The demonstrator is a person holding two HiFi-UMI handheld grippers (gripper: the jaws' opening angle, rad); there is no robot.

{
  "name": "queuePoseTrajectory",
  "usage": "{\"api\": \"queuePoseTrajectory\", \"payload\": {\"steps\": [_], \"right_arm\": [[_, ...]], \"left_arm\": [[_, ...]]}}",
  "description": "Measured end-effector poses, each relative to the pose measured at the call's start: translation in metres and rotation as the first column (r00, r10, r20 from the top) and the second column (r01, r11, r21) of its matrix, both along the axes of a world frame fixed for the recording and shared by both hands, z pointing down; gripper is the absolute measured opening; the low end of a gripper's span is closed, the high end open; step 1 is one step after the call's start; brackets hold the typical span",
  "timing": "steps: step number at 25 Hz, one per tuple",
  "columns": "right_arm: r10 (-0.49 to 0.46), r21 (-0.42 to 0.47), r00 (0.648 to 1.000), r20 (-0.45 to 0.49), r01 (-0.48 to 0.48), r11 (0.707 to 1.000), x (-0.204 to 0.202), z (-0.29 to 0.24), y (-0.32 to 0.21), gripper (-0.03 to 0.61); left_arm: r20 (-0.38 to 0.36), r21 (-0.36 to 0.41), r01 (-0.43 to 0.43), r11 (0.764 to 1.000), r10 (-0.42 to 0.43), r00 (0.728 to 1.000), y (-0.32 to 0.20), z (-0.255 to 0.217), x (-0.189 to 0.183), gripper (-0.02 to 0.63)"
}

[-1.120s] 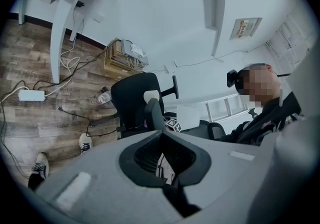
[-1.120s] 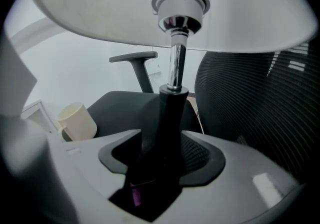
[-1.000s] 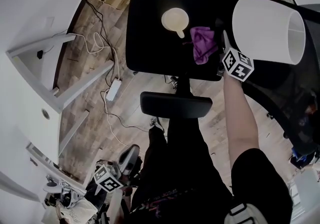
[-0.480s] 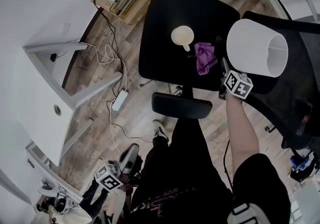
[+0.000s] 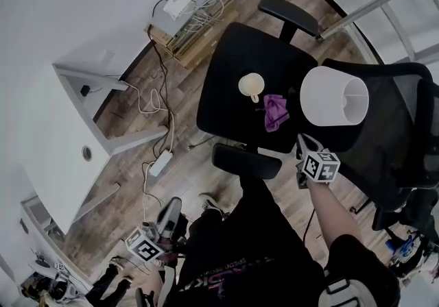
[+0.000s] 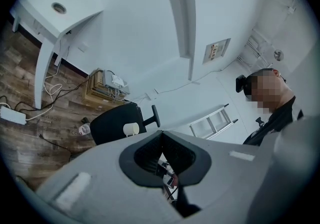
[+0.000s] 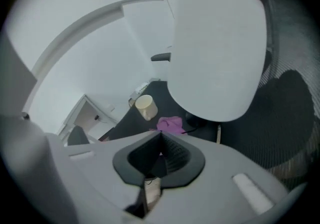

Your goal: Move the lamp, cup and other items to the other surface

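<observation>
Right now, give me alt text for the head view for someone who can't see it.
Seen from above, a black chair seat holds a cup, purple cloth and white lamp. The right hand-held gripper, jaws just closed on nothing, is near the seat's edge; the left hand-held gripper is low at the left, beside the person's legs.

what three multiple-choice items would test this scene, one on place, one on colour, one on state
1. Where is the cup? A on the chair seat; B on the desk; C on the floor
2. What colour is the cloth? A green; B purple; C red
3. How are the right tongs? A open; B shut on the cup; C shut, empty

A: the cup stands on the black seat.
B: the cloth beside it is purple.
C: the jaws have just closed and meet with nothing between them.
</observation>
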State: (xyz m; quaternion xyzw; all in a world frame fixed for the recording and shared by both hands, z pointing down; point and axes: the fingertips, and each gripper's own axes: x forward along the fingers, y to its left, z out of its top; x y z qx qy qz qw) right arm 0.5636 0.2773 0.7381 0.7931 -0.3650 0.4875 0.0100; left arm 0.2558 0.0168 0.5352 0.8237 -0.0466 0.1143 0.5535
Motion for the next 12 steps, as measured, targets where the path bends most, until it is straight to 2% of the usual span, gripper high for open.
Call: {"api": "queuePoseTrajectory", "payload": {"steps": [3, 5, 6, 8, 9, 12], "right_arm": [[-0.158, 0.109, 0.987, 0.012, 0.156, 0.982, -0.021, -0.035, -0.027, -0.002], [-0.28, 0.214, 0.96, 0.033, 0.266, 0.94, -0.038, -0.063, -0.051, -0.002], [-0.348, 0.271, 0.937, 0.039, 0.326, 0.906, -0.05, -0.079, -0.068, -0.002], [-0.498, 0.379, 0.867, 0.027, 0.452, 0.808, -0.082, -0.113, -0.109, 0.0], [-0.576, 0.425, 0.817, 0.011, 0.518, 0.742, -0.102, -0.128, -0.131, 0.0], [-0.783, 0.53, 0.621, -0.046, 0.679, 0.508, -0.185, -0.167, -0.192, 0.0]], "left_arm": [[-0.034, 0.005, 0.043, 0.999, -0.043, 0.998, 0.008, 0.0, 0.005, -0.005], [-0.056, 0.015, 0.066, 0.998, -0.065, 0.996, 0.019, -0.004, 0.009, -0.005], [-0.066, 0.021, 0.075, 0.997, -0.073, 0.995, 0.023, -0.008, 0.011, -0.005], [-0.08, 0.038, 0.099, 0.994, -0.096, 0.992, 0.026, -0.014, 0.012, -0.005], [-0.082, 0.048, 0.118, 0.992, -0.114, 0.99, 0.025, -0.016, 0.01, -0.005], [-0.063, 0.087, 0.199, 0.976, -0.194, 0.979, 0.018, -0.019, -0.019, -0.005]]}}
